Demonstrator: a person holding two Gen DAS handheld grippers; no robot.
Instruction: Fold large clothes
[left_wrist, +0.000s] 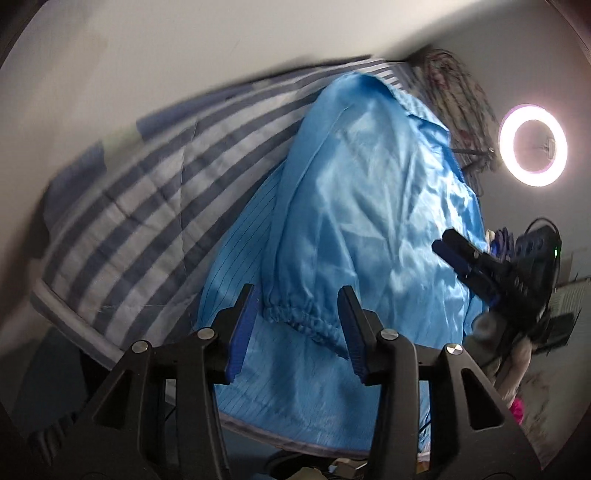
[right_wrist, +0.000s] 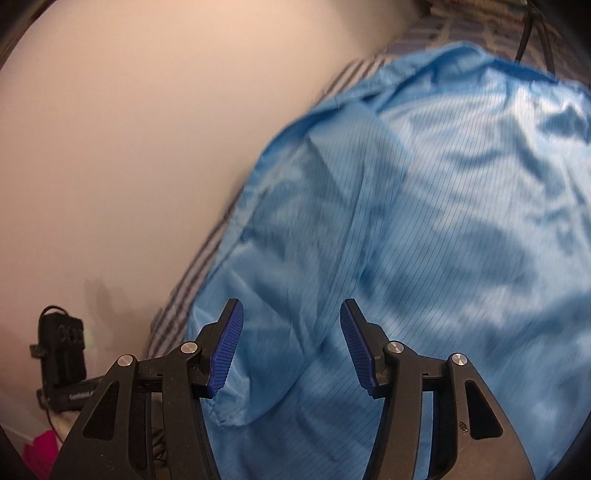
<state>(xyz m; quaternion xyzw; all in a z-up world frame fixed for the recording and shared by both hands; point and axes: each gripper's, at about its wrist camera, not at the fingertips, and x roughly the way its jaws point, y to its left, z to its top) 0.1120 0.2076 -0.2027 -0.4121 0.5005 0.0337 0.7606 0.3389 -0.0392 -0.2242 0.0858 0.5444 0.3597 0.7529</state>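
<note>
Garment: shiny blue, pinstriped, spread over the striped quilt; elastic cuff at near edge.
Left gripper: jaws apart, cuff between them, pads not pressing.
Right gripper: jaws released over the fabric, grasping nothing.
Ring light: far right, lit.
</note>
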